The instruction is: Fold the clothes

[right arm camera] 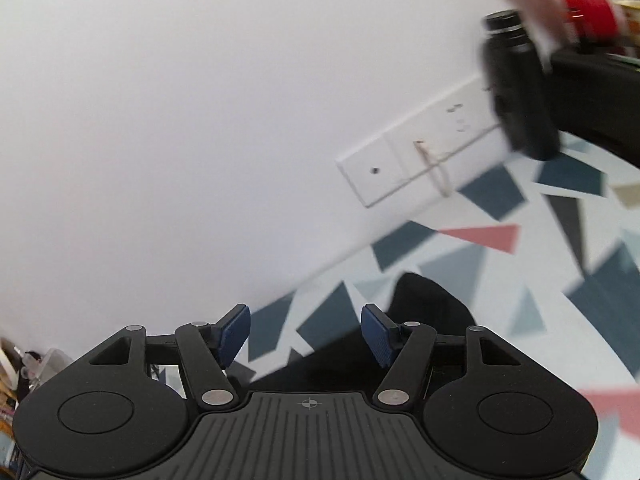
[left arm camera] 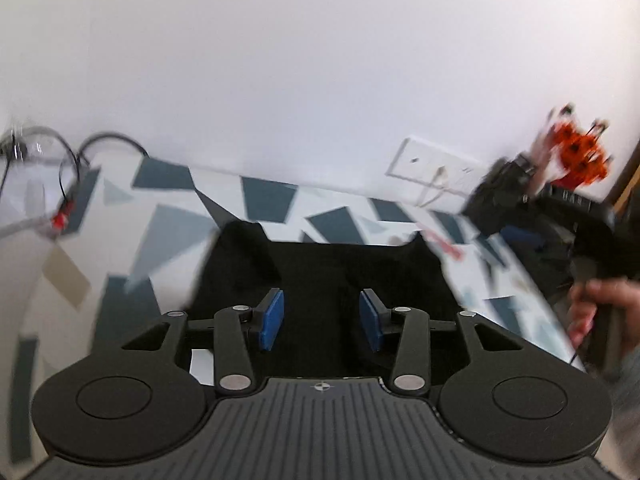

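My left tongs (left arm camera: 321,320) stand open, blue pads (left arm camera: 272,319) well apart, with nothing between them. They hang above a black garment (left arm camera: 320,268) that lies spread on the desk (left arm camera: 168,220), whose cover carries grey-blue and pink triangles. My right tongs (right arm camera: 306,334) are likewise open and empty, positioned over the desk near the wall. One edge of the black garment shows just beyond the right pad in the right wrist view. A white socket plate (right arm camera: 404,164) sits on the wall behind the desk. In the left wrist view, a hand (left arm camera: 600,312) grips the other device's handle at the right margin. Both views are motion-blurred.
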`<state>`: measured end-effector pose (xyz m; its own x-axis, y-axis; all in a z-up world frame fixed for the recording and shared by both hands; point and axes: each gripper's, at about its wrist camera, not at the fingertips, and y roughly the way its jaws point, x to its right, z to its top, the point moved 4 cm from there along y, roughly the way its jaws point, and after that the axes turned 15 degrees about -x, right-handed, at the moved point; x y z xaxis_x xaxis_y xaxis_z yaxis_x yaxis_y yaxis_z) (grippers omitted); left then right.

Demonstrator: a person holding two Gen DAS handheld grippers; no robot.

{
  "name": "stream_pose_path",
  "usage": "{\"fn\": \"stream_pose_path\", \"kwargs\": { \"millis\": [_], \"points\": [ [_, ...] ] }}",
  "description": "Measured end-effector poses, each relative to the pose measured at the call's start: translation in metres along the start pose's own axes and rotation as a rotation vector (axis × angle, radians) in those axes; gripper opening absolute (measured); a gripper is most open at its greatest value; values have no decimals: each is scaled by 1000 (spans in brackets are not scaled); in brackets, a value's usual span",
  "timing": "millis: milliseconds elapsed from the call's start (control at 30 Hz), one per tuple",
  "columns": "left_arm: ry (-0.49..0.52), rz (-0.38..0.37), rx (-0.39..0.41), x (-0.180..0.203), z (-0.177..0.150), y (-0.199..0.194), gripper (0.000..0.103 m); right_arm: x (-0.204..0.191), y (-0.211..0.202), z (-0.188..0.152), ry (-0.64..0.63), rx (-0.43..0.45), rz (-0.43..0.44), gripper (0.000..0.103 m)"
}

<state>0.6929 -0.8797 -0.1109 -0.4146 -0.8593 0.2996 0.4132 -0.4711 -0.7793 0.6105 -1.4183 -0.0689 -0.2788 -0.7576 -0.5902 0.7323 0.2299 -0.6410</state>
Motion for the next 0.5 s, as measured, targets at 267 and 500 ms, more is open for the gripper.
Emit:
{"fn": "stream_pose_path", "kwargs": {
  "millis": [267, 500],
  "points": [
    [-343, -77, -176, -63, 57, 97, 43, 64, 124, 32, 93, -289, 9, 55],
    [-445, -122, -319, -65, 80, 179, 43, 88, 166, 30, 124, -440, 73, 52]
  ]
}}
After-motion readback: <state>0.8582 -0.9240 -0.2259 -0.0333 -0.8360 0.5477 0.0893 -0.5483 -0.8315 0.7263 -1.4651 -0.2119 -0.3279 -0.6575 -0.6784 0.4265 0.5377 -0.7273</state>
